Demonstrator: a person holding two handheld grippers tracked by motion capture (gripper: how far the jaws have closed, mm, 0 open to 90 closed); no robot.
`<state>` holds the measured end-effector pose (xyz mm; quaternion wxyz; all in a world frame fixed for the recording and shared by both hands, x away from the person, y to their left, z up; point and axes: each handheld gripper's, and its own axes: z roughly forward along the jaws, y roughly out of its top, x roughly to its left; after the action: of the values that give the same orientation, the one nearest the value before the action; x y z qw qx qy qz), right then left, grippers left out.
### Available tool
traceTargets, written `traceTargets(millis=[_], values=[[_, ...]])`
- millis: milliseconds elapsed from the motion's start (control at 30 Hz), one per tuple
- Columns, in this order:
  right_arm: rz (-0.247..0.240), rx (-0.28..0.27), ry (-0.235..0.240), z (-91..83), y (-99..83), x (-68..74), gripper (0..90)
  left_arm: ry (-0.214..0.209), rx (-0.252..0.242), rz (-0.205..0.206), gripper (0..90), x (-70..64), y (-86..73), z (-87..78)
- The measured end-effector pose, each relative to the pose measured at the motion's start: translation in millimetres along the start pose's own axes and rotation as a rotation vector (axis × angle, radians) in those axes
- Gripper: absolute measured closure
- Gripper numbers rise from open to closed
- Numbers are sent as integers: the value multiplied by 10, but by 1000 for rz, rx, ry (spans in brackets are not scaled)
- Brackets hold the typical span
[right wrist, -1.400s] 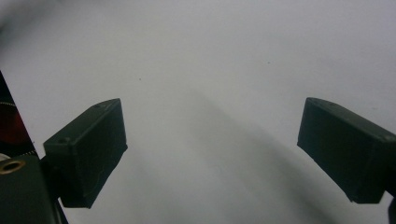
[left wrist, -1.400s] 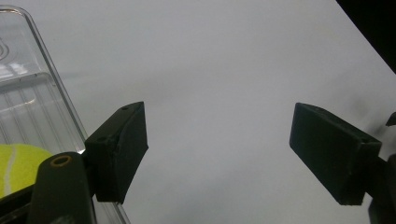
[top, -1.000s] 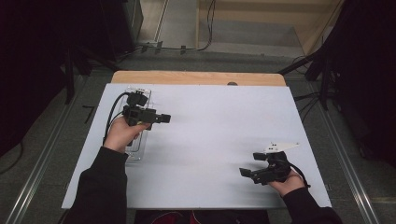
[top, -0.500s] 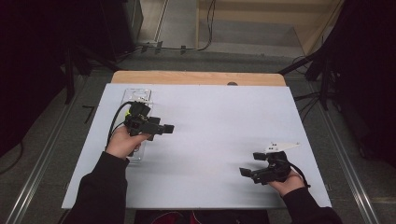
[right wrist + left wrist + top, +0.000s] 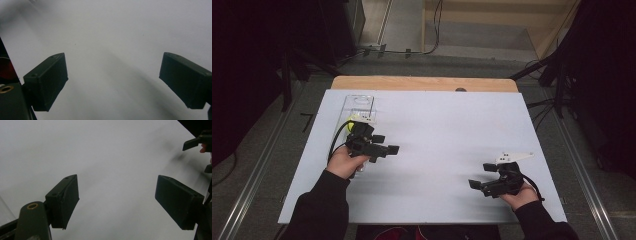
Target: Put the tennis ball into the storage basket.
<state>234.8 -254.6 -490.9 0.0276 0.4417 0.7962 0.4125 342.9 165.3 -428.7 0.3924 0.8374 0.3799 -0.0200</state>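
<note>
My left gripper (image 5: 386, 143) hovers over the left part of the white table (image 5: 442, 130), held by a hand in a dark sleeve. Its jaws stand wide apart with nothing between them (image 5: 117, 202). Just beyond it lies a clear plastic tray (image 5: 360, 104), flat on the table. At the near right my right gripper (image 5: 481, 175) points left, also open and empty (image 5: 113, 82), with bare white table under it. The left gripper view catches the right gripper (image 5: 196, 142) far off at the top right.
A wooden strip (image 5: 422, 83) runs along the table's far edge, with a small dark object (image 5: 460, 90) on it. Dark equipment and cables stand on the floor behind and to both sides. A metal rail (image 5: 584, 165) runs along the right side.
My left gripper has drawn back from the clear tray toward the near edge and slightly right. The right gripper has stayed where it was.
</note>
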Motion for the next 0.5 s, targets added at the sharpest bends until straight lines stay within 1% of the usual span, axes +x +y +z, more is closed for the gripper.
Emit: traceTargets(millis=[100, 200, 233, 267, 333, 367, 433, 467, 500], values=[[0, 1, 1, 1, 1, 2, 64, -3, 1, 5, 197, -13, -37, 2], [-1, 2, 0, 2, 1, 5, 64, -6, 5, 19, 197, -37, -117, 9], [1, 2, -1, 2, 1, 6, 64, -6, 5, 19, 197, -37, -117, 9], [1, 1, -1, 3, 1, 5, 64, -7, 3, 26, 197, -46, -157, 9], [1, 2, -1, 3, 1, 4, 64, -5, 0, 31, 197, -50, -176, 8], [2, 1, -1, 3, 1, 4, 64, -4, -8, 43, 198, -57, -216, -1], [2, 2, -2, 4, 1, 4, 64, -4, -14, 46, 198, -64, -239, -3], [2, 2, -2, 3, 1, 4, 64, 0, -21, 58, 197, -77, -291, -6], [2, 2, -2, 3, 1, 4, 64, 0, -21, 58, 197, -77, -291, -6]])
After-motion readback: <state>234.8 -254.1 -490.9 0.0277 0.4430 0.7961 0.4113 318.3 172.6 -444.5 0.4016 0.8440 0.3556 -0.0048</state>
